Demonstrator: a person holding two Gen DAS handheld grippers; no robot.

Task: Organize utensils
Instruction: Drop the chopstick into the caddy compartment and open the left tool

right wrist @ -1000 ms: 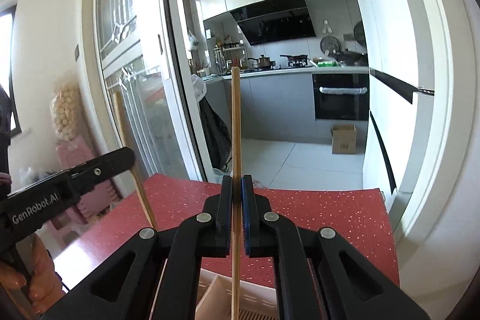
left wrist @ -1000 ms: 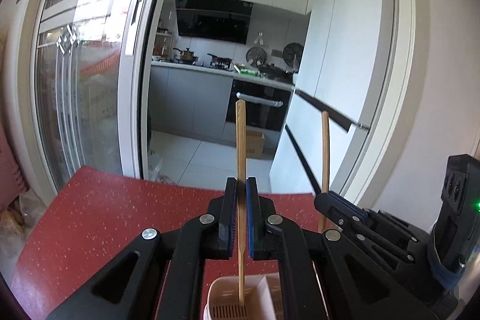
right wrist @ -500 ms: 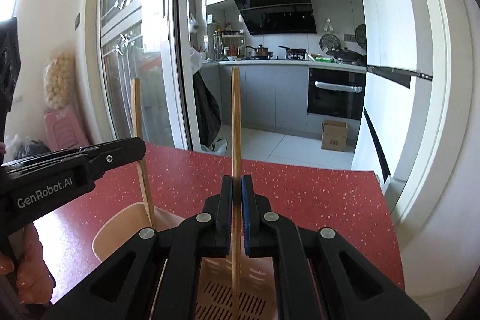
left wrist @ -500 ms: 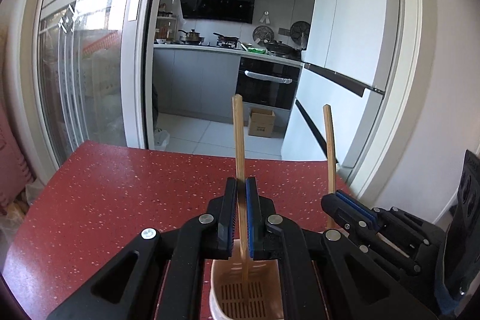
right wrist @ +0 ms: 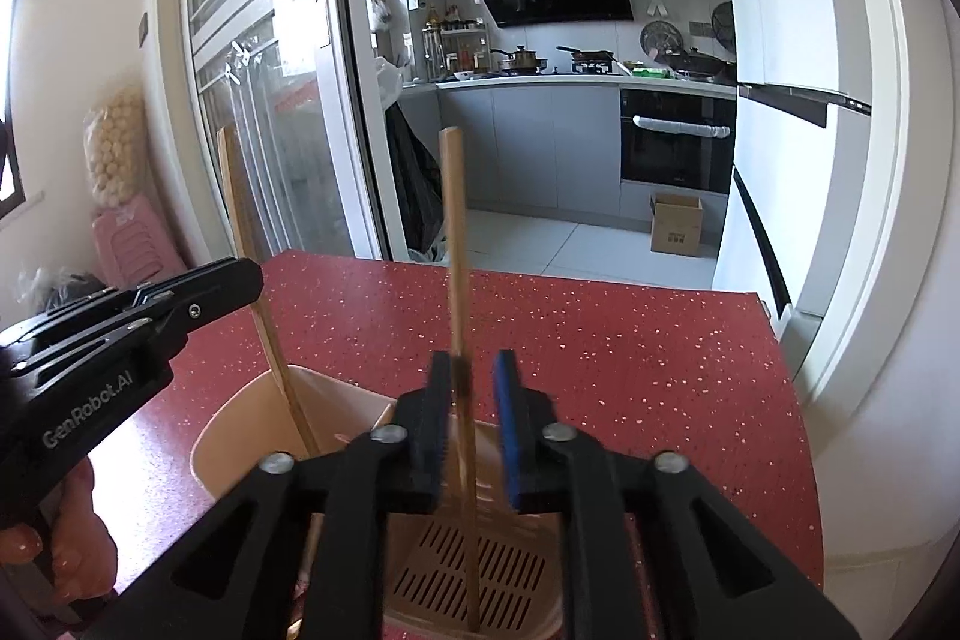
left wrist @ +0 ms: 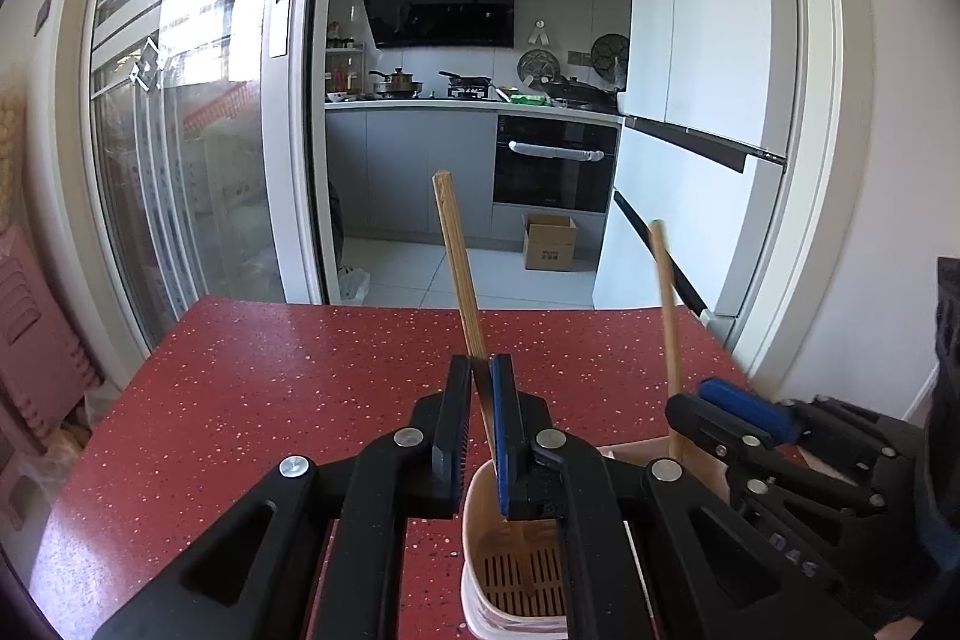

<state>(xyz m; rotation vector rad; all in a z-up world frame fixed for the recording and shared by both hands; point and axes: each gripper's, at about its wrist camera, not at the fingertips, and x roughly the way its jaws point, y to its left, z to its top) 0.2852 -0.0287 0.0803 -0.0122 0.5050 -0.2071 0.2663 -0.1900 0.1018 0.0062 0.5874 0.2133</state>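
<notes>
A pale pink utensil holder [left wrist: 480, 538] with a slotted bottom stands on the red speckled table [left wrist: 270, 400]; it also shows in the right wrist view [right wrist: 240, 430]. My left gripper [left wrist: 480, 400] is slightly open around a wooden chopstick [left wrist: 459, 274] that leans left, its lower end inside the holder. My right gripper [right wrist: 471, 388] is open; a second wooden chopstick [right wrist: 456, 244] stands loose between its fingers with its tip on the holder's bottom. Each gripper sees the other: the right one [left wrist: 738, 412] and the left one [right wrist: 138, 322].
The red table [right wrist: 600, 340] ends at its far edge before a kitchen doorway. A sliding glass door [left wrist: 180, 130] is on the left, a white fridge [left wrist: 690, 130] on the right. A cardboard box [left wrist: 549, 250] sits on the kitchen floor.
Both grippers dropped lower over the holder and their jaws parted. Both chopsticks slid down into the holder; the left one now leans left.
</notes>
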